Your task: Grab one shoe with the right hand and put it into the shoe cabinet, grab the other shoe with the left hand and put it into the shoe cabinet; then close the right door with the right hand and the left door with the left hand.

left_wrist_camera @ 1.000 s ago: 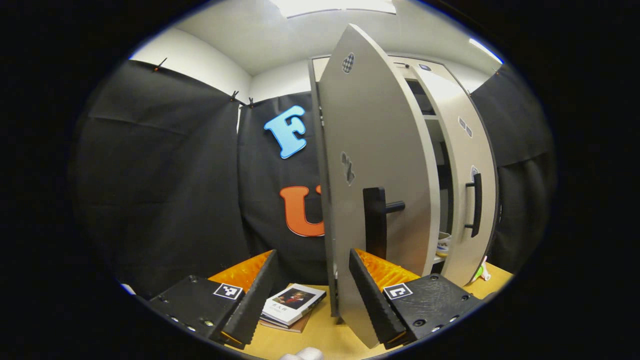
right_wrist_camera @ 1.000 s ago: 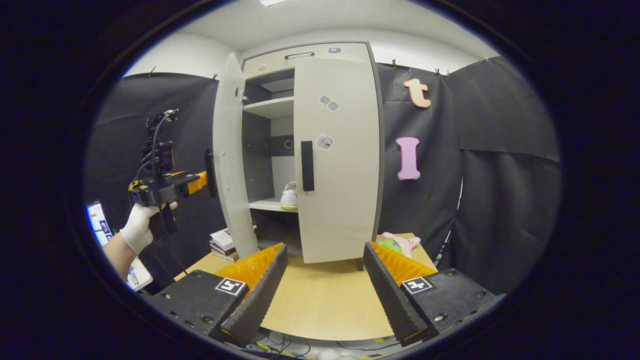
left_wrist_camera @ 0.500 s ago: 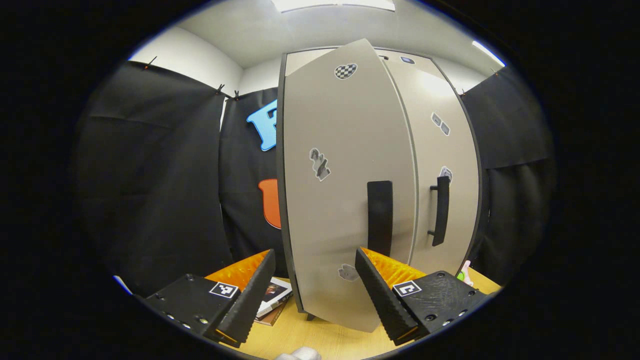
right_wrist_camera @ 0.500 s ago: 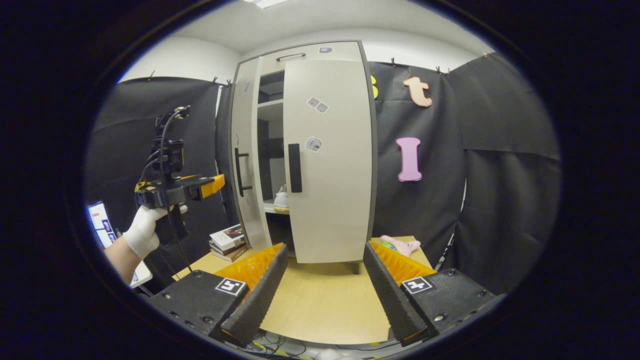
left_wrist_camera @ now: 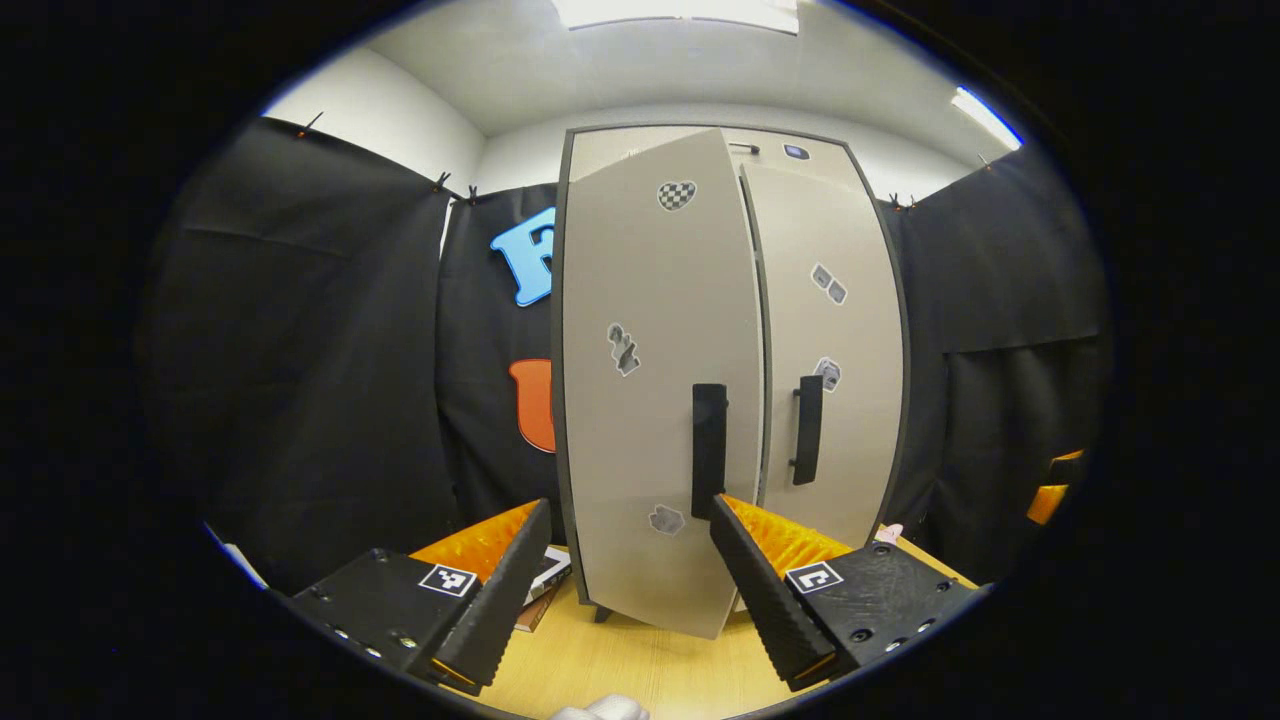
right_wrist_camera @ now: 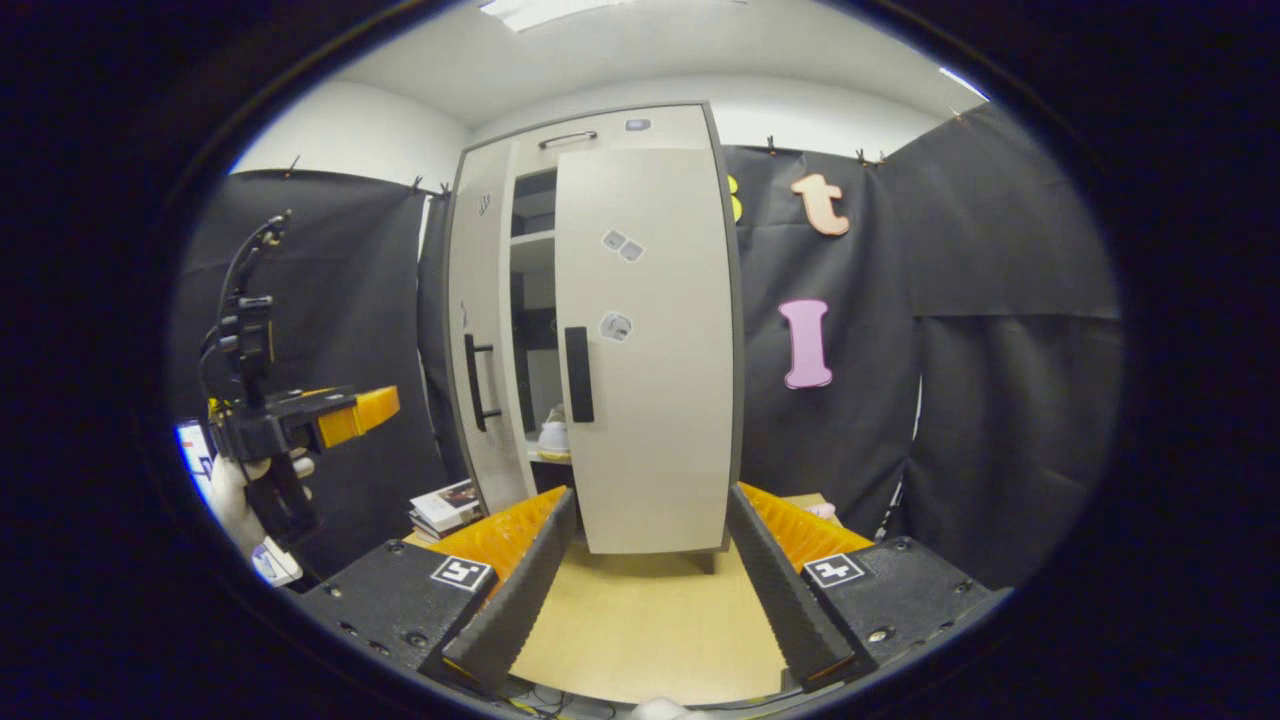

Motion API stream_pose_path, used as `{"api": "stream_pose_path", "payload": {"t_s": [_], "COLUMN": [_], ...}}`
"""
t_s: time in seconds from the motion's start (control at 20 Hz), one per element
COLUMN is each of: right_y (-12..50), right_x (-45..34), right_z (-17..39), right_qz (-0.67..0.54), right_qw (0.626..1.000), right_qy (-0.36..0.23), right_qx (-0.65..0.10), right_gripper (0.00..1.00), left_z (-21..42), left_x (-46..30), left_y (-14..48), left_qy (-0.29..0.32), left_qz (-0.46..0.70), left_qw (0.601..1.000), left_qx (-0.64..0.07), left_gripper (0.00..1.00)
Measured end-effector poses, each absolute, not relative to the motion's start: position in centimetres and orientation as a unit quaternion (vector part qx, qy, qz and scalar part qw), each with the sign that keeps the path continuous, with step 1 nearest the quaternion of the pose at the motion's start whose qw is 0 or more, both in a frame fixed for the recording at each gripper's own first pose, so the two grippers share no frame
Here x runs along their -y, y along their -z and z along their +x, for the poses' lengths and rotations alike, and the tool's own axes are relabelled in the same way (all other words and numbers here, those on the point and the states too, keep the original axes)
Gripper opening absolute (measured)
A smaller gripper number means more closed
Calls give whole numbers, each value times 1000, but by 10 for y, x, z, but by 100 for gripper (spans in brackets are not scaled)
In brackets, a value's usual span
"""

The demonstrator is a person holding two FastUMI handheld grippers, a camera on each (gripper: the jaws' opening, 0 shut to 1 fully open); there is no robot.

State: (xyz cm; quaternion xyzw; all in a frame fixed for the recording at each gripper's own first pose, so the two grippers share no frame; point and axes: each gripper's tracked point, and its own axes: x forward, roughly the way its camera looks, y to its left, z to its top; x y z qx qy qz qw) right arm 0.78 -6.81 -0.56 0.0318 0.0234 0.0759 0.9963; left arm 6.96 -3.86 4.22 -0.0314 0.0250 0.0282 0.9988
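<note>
Both the left gripper (left_wrist_camera: pixel 620 570) and right gripper (right_wrist_camera: pixel 650 570) hang level, jaws spread, gripping nothing.

Bright, even light falls from white ceiling panels (left_wrist_camera: pixel 680 10) at the top of both views, blown out to pure white in the left gripper view. A faint sheen lies on the tall pale-grey shoe cabinet (left_wrist_camera: pixel 660 330), whose straight edges bow outward under the fisheye lens. The gap between its doors is dark in the right gripper view. The light wooden table (right_wrist_camera: pixel 640 620) is evenly lit with soft shadows only. The black cloth booth wall (right_wrist_camera: pixel 1000 330) swallows light. Focus is sharp throughout, dimming toward the rim.
</note>
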Motion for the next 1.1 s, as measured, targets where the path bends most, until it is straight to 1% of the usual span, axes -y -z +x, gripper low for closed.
{"api": "stream_pose_path", "payload": {"t_s": [0.2,0.25,0.3,0.45,0.5,0.55,0.65,0.7,0.75,0.8,0.85,0.9,1.1], "right_y": [2,2,1,4,4,5,4,2,1,0,1,0,0], "right_x": [58,57,55,57,56,57,56,54,53,51,49,47,43], "right_z": [3,3,1,3,2,2,1,0,-1,-2,-3,-5,-7], "right_qz": [38,38,36,36,40,44,45,41,38,35,32,32,32], "right_qw": [997,997,997,998,998,998,998,998,998,998,999,999,999], "right_qy": [-71,-69,-66,-53,-51,-50,-47,-45,-43,-43,-43,-43,-43], "right_qx": [-17,-16,-11,-12,-14,-16,-16,-14,-10,-10,-10,-10,-8], "right_gripper": [99,94,99,99,94,99,99,94,94,99,94,99,99], "left_z": [38,29,20,5,3,1,-2,-2,-3,-3,-2,-2,-2], "left_x": [39,39,38,34,35,35,32,31,30,29,29,28,27], "left_y": [-39,-35,-32,-28,-27,-27,-28,-28,-29,-30,-32,-32,-32], "left_qy": [-19,-19,-22,-24,-22,-19,-18,-17,-16,-14,-12,-11,-5], "left_qz": [-52,-53,-51,-41,-37,-34,-33,-34,-36,-39,-40,-39,-40], "left_qw": [998,998,998,998,998,998,999,999,999,998,999,999,999], "left_qx": [-37,-42,-42,-40,-41,-41,-39,-38,-38,-37,-34,-34,-34], "left_gripper": [96,96,96,96,96,96,96,96,96,96,96,96,96]}}
